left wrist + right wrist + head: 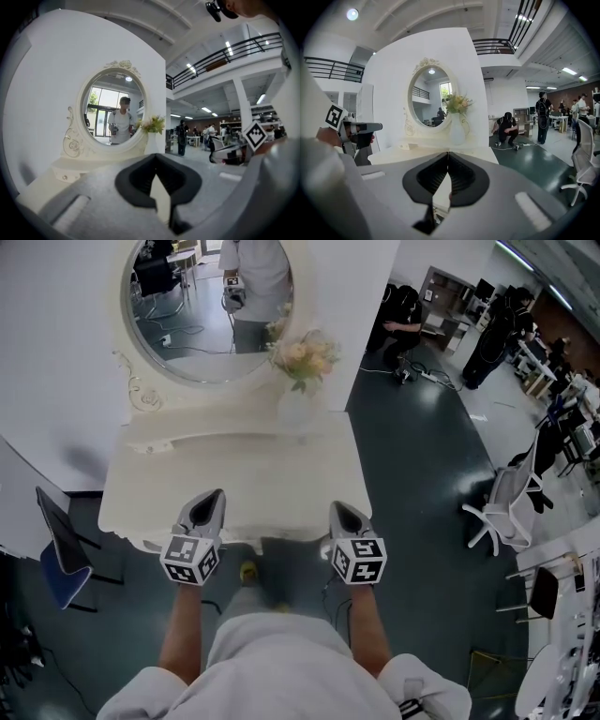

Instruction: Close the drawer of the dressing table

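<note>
The cream dressing table (pixel 141 498) stands in front of me with an oval mirror (pixel 187 324) and a vase of flowers (pixel 298 381) at its back. My left gripper (pixel 214 495) and right gripper (pixel 339 509) sit side by side at the table's front edge, both shut with nothing between the jaws. In the left gripper view the left gripper (pixel 155 155) points at the mirror (pixel 112 117) over the tabletop (pixel 42 187). The right gripper (pixel 448 153) points across the tabletop (pixel 412 154) toward the vase (pixel 457 131). The front drawer is hidden under the table's edge and the grippers.
A small knobbed drawer front (pixel 64 176) shows in the raised shelf under the mirror. A blue chair (pixel 56 559) stands left of the table and a white office chair (pixel 506 507) to the right. People (pixel 403 320) are farther back on the dark floor.
</note>
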